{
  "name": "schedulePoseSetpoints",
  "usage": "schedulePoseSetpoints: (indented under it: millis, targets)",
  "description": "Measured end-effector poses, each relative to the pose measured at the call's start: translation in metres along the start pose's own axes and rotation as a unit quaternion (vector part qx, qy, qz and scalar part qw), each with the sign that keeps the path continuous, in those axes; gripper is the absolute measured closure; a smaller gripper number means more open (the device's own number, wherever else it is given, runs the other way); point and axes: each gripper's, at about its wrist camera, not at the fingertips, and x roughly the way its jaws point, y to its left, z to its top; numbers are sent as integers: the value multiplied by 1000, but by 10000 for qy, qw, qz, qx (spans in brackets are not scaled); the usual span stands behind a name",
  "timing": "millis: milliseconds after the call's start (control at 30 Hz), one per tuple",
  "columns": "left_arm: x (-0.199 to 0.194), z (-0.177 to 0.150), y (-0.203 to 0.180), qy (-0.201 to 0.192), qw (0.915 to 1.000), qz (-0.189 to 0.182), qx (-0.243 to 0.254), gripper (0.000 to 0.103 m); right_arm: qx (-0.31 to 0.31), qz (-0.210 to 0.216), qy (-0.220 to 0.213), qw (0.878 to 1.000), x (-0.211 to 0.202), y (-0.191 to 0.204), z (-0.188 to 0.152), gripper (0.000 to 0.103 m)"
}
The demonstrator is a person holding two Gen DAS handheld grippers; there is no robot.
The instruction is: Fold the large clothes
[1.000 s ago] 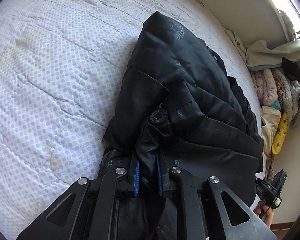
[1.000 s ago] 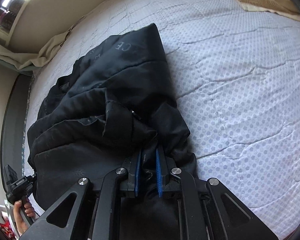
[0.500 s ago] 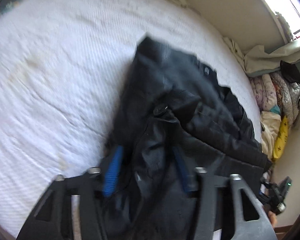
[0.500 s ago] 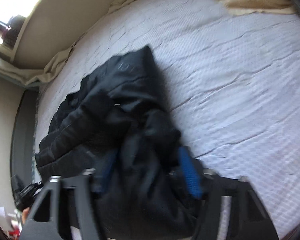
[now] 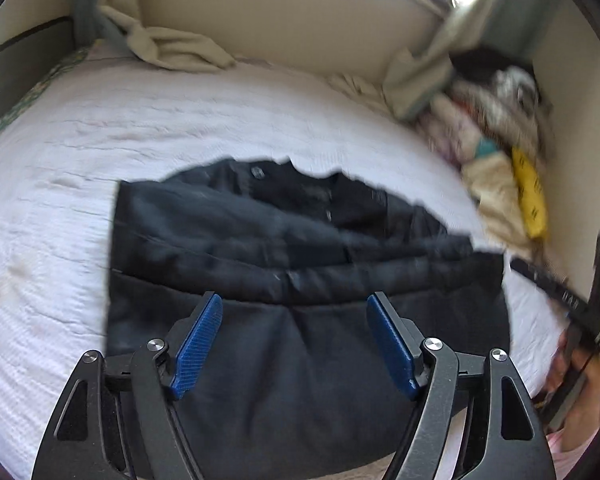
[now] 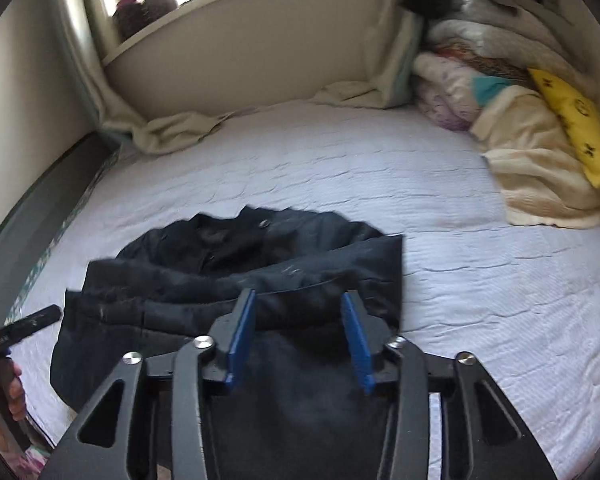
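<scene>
jacket (image 5: 300,240): black | bedsheet (image 6: 480,280): white | pillow (image 6: 580,136): yellow

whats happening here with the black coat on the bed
A person with a handheld gripper in each hand is folding a black coat on a white quilted bed. The left gripper and the right gripper both have their jaws wide open and hold nothing. The coat lies bunched in a rough fold, its near edge hanging over the bed's side. A pile of bedding sits in the far corner.
</scene>
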Motion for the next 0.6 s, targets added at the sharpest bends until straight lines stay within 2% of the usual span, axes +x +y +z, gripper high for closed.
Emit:
schedulePoseSetpoints:
  millis: [100,233,367,600]
  targets:
    - [30,-5,1,298,9991,287,-70,25,-15,-89,252,9996,21,5,-4,67]
    - [56,-15,15,685,9962,521,-154,25,-134,-480,684,9964,65,4,-16,68]
    - [66,-25,16,777,9948,659,52,24,-221,-656,976,9928,93,2,-36,70]
    - [79,-36,22,773,9949,644,-22,23,-316,-738,988,9919,109,1,-54,70]
